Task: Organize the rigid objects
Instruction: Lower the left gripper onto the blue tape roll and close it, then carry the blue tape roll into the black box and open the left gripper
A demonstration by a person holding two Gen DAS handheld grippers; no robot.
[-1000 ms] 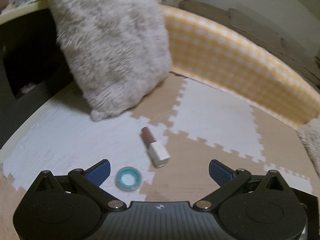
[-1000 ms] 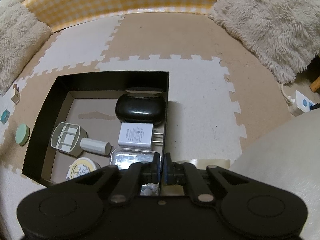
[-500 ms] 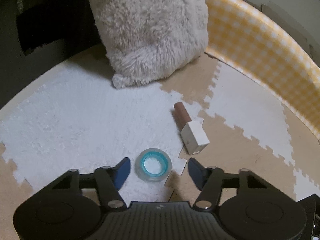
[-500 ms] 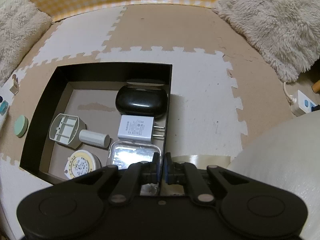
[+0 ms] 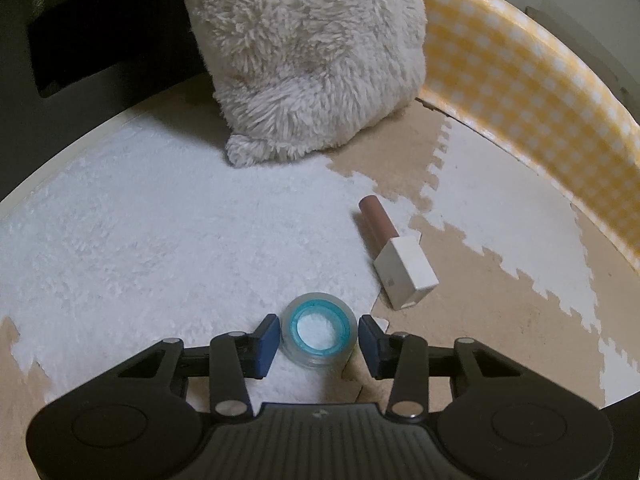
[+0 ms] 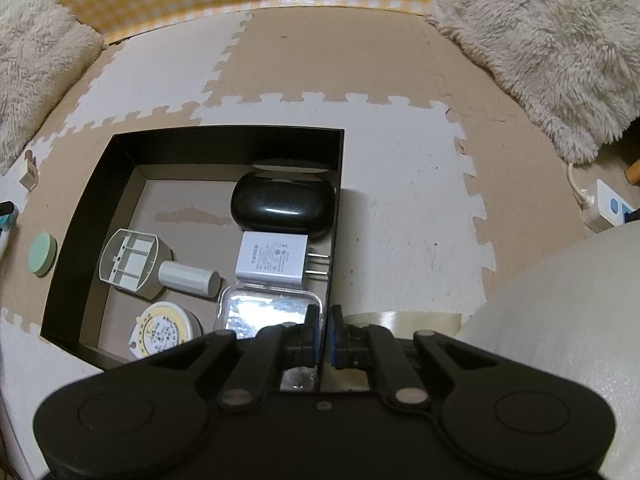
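In the left wrist view a small clear tape roll with a teal core [image 5: 319,335] lies on the white mat between the blue pads of my left gripper [image 5: 319,342]; the jaws stand open close on either side of it. A brown tube with a white square cap [image 5: 396,250] lies just beyond, to the right. In the right wrist view my right gripper [image 6: 324,338] is shut on the right wall of the black box [image 6: 337,184], near its front corner. The box holds a black case [image 6: 282,205], a white charger [image 6: 273,258], a grey holder [image 6: 132,262], a clear case [image 6: 268,309] and a round tin [image 6: 162,334].
A fluffy cushion [image 5: 308,52] stands behind the tape roll, and a yellow checked bolster [image 5: 532,92] runs along the right. A green round disc [image 6: 43,253] lies left of the box. Another fluffy cushion [image 6: 548,48] and a power strip [image 6: 608,208] are at right.
My left gripper has moved forward and down onto the tape roll, and its jaws have narrowed around it. The right gripper stays shut on the box wall, barely shifted.
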